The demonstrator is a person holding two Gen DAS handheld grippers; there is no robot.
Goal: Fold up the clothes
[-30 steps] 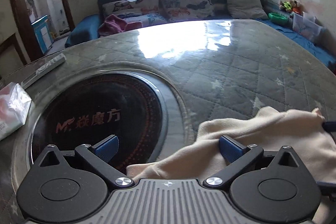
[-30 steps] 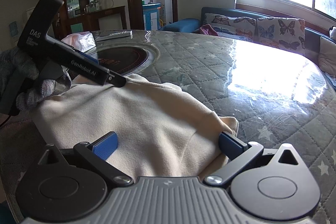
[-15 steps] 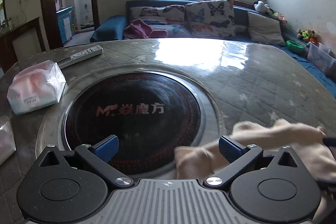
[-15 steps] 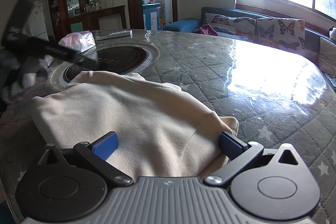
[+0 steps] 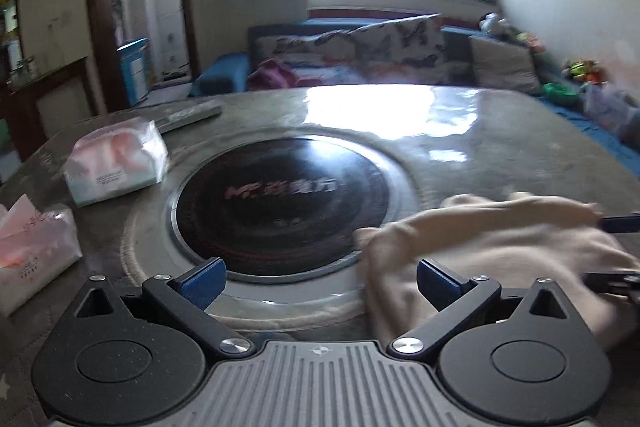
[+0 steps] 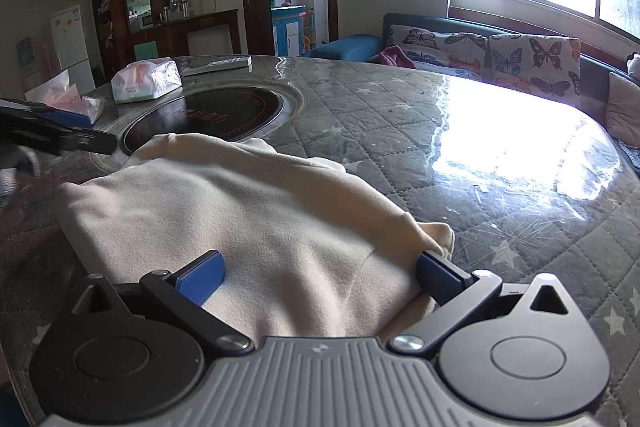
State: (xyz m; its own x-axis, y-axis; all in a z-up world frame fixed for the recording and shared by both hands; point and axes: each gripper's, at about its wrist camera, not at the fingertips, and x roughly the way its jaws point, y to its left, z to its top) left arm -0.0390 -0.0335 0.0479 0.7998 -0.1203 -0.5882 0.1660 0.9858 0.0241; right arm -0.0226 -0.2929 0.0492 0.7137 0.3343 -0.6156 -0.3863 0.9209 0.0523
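While the left gripper [image 5: 318, 281] hangs spread beside it, the cloth [image 6: 248, 211] lies between the right gripper's [image 6: 320, 279] spread jaws, nearer.

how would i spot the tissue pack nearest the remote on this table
Start at the round table and its black cooktop disc set into the top. Just beyond the disc lies a flat grey remote, and the tissue pack sits right beside it. Unlike the second pack nearer the table edge, no tissue sticks out of it.
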